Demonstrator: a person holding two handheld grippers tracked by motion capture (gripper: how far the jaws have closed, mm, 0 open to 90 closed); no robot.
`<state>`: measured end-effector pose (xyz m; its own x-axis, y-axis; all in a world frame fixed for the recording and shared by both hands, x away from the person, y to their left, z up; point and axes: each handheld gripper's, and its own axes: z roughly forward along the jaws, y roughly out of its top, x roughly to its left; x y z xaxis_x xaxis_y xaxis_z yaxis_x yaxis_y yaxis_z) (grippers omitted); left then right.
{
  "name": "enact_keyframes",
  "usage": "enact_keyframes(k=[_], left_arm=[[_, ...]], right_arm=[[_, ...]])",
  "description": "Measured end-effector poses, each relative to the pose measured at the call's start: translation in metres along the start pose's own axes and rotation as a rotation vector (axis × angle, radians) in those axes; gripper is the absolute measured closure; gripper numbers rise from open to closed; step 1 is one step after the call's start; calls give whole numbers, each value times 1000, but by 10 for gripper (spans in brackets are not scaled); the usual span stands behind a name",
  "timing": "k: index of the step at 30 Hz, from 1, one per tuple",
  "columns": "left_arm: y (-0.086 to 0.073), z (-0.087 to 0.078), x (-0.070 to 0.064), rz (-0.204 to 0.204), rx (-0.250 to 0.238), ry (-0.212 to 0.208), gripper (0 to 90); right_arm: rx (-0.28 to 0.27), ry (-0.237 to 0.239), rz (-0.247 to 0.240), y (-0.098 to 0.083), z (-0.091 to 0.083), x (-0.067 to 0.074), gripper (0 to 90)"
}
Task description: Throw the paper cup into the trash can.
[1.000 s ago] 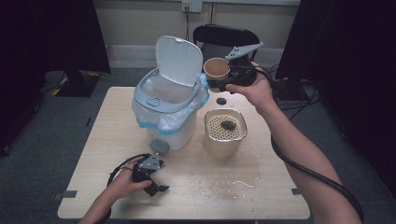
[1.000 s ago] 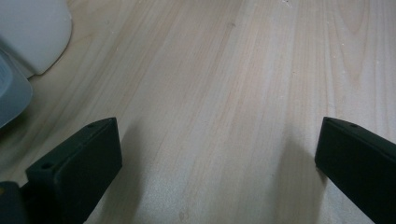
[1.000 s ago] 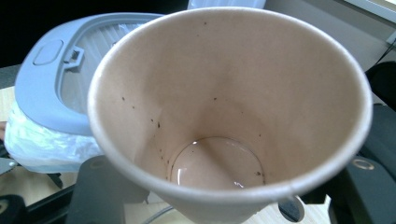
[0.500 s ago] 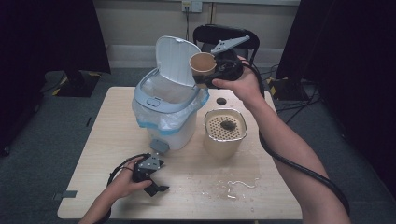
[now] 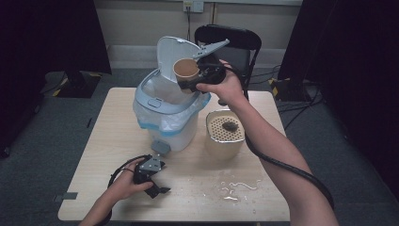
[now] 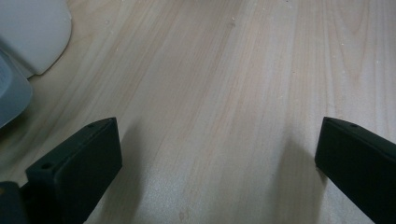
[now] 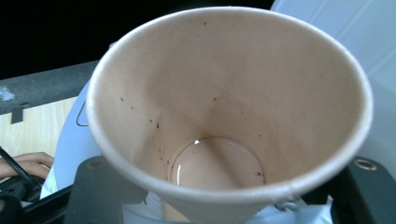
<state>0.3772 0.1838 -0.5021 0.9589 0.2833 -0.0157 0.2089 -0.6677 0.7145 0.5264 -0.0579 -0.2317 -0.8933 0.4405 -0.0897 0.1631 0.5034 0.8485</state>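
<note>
the paper cup is held up in the air over the open mouth of the white bin, just in front of the raised lid, clamped at its lower part in the right tongs, whose jaws have just been easing a little wider with the cup between them and pressing on its wall. in the right gripper view the cup is seen from the mouth down: brown specks on the inner wall and a thin film of liquid at the bottom, nothing more. its long axis runs from base to rim and lies tipped over, near level in the high view, with the mouth pointing toward the person's side and somewhat to the left and the base toward the lid. my guess is that the cup is about to be dropped into the bin. the risks: the grip slackening early so the cup falls on the bin's rim and bounces onto the table; the tipped mouth letting the last drops run out over the liner or table, where a small wet patch already lies; or the cup knocking the lid. to the right of the bin stands a beige container with a perforated top holding a dark clump. the left tongs rest low over the table near the front edge, jaws wide apart with only bare wood between them.
</note>
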Motion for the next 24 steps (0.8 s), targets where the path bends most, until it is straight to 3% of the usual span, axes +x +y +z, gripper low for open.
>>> enact_keyframes(k=[6, 11, 24], left_arm=[[0, 0, 0, 1, -1, 0, 0], [0, 0, 0, 0, -2, -2, 0], [0, 0, 0, 4, 0, 3, 0]], right_arm=[[12, 11, 10, -1, 12, 3, 216], [12, 3, -8, -4, 11, 4, 209], [39, -37, 29, -29, -16, -13, 227]])
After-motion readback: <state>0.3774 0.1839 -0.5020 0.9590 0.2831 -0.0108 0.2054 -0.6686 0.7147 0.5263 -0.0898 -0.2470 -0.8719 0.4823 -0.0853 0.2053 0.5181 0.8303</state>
